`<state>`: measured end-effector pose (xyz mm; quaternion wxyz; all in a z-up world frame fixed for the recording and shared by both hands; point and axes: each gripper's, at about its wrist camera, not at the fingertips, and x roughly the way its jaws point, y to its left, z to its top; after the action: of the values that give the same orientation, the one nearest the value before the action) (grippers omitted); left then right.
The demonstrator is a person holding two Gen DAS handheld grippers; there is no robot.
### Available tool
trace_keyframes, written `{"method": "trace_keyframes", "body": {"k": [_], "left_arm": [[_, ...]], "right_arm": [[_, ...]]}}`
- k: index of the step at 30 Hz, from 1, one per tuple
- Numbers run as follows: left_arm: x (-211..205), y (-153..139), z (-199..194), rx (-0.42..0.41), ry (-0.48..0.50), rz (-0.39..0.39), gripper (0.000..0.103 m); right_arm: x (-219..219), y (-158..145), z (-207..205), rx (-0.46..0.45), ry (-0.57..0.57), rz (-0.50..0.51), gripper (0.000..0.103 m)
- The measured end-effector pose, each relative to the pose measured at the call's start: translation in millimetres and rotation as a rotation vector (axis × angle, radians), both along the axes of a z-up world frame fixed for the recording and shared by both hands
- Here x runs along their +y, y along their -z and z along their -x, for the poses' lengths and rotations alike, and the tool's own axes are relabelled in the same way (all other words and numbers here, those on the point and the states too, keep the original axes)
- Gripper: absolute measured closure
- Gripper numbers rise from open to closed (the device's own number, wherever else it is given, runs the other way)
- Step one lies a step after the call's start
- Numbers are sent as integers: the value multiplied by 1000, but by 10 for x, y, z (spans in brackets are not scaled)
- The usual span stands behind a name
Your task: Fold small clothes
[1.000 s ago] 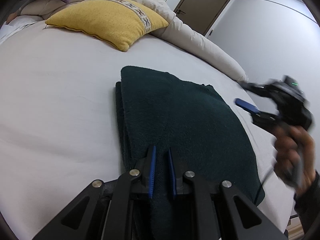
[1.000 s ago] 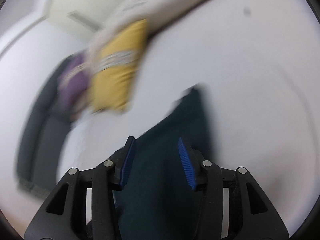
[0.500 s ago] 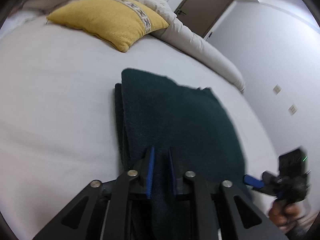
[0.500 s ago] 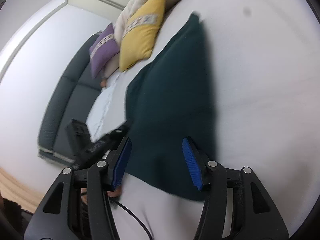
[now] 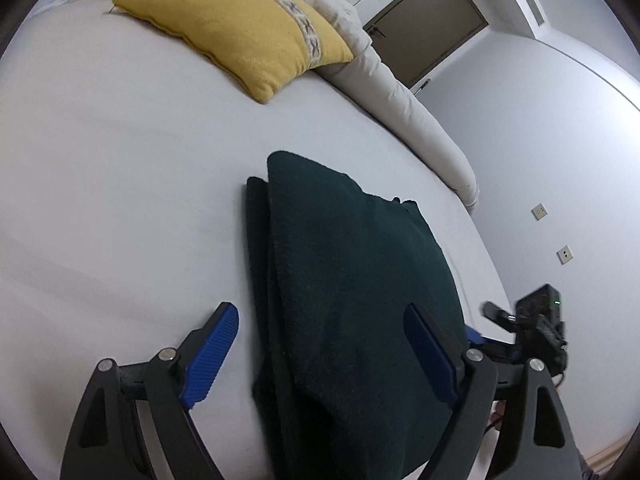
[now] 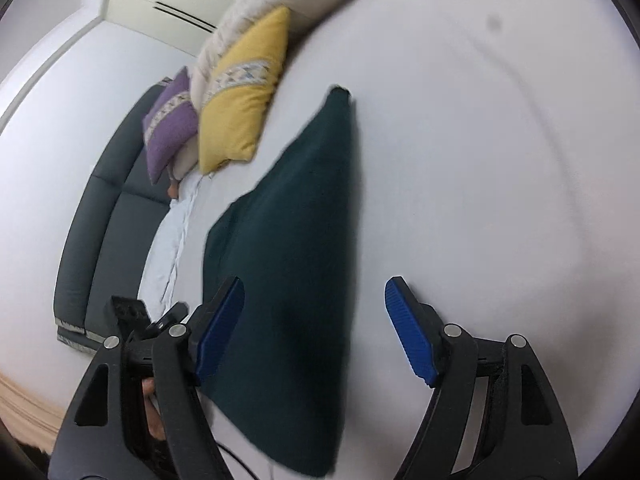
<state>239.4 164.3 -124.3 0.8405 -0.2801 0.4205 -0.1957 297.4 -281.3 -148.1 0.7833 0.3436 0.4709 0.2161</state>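
Released since the earlier frame: the left gripper, then pinched on the dark green folded cloth, now stands spread wide, empty, straddling its near end. Right gripper likewise wide, empty, above the cloth's near edge. Beyond on the bed: yellow pillow.

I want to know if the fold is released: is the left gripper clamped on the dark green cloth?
No, the left gripper has its jaws spread wide, with the dark green cloth lying flat on the bed between them.
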Motion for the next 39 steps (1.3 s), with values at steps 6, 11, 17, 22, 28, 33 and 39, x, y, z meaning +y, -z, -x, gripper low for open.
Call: {"method": "trace_keyframes", "body": {"k": [6, 11, 17, 22, 28, 33, 39], "left_arm": [[78, 88, -91, 47, -12, 45, 18], [0, 174, -402, 135, -2, 1, 45], [-222, 173, -509, 162, 64, -88, 72], [-291, -36, -361, 165, 63, -114, 79], [-356, -648, 327, 71, 94, -97, 80], [-471, -983, 1031, 29, 116, -80, 80], [-645, -1067, 1701, 23, 140, -95, 80]], "right_arm": [[292, 149, -332, 18, -96, -56, 30], [613, 197, -474, 44, -136, 43, 34], [701, 244, -529, 75, -104, 64, 57], [762, -77, -314, 31, -86, 122, 66], [718, -682, 323, -59, -113, 90, 67], [560, -1029, 1113, -108, -133, 29, 67], [371, -1125, 1995, -128, -123, 1, 67]]}}
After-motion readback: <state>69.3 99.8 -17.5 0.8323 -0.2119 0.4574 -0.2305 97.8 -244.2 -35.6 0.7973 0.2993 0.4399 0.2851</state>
